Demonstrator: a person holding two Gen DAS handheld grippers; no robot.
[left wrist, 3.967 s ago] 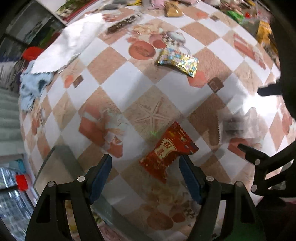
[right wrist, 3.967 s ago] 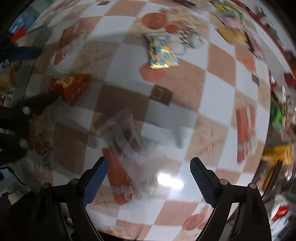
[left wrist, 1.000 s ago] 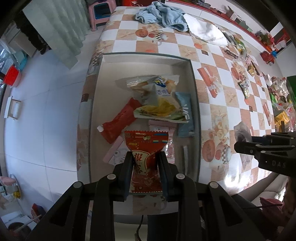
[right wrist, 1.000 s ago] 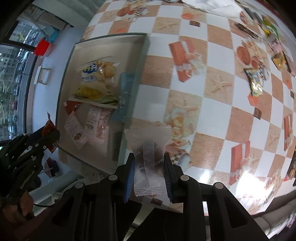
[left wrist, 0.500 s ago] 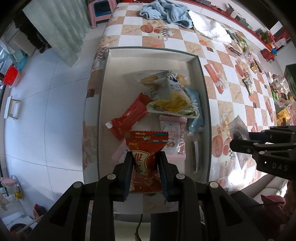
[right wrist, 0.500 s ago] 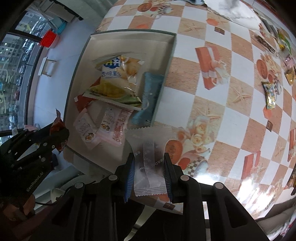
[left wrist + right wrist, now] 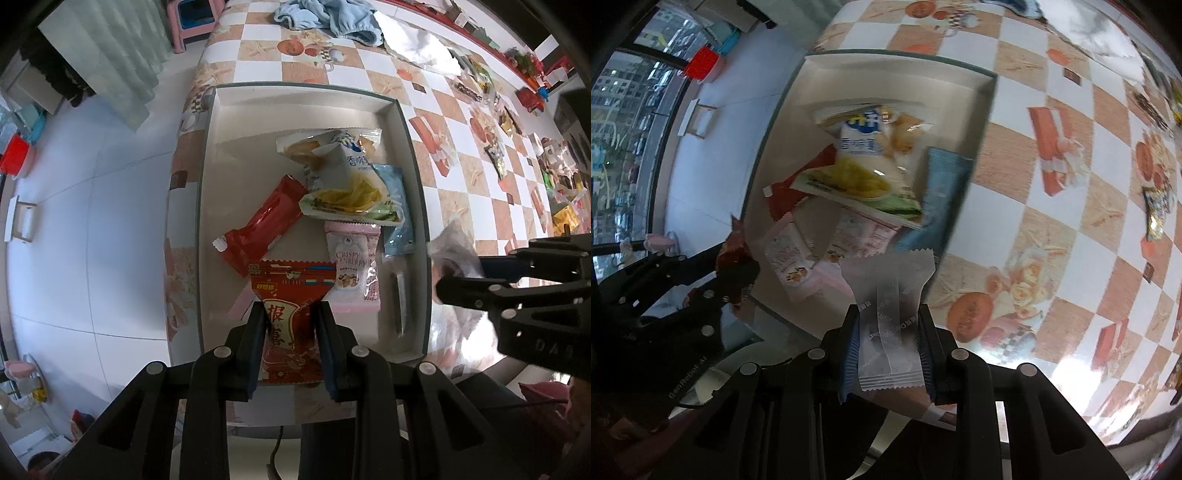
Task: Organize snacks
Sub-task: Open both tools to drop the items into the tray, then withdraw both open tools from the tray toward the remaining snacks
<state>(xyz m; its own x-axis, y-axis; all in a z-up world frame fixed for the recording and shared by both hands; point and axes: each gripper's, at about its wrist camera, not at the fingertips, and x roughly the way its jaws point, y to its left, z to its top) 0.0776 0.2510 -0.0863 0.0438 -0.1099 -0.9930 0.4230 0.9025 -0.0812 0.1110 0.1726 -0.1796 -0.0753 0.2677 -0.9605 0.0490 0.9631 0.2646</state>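
Observation:
My left gripper is shut on a red snack packet with Chinese print, held over the near end of the white box. My right gripper is shut on a translucent white snack packet, held above the box's near right edge. The box holds several snacks: a long red pack, a yellow-white chip bag, a blue pack and a pink "Crispy" pack. The right gripper also shows in the left wrist view.
The checkered tablecloth stretches right with several loose snacks at its far end. A blue towel lies beyond the box. The table's left edge drops to a tiled floor; a pink stool stands there.
Both grippers have moved in closer over the box with their packets still held. The right gripper has shifted left toward the box.

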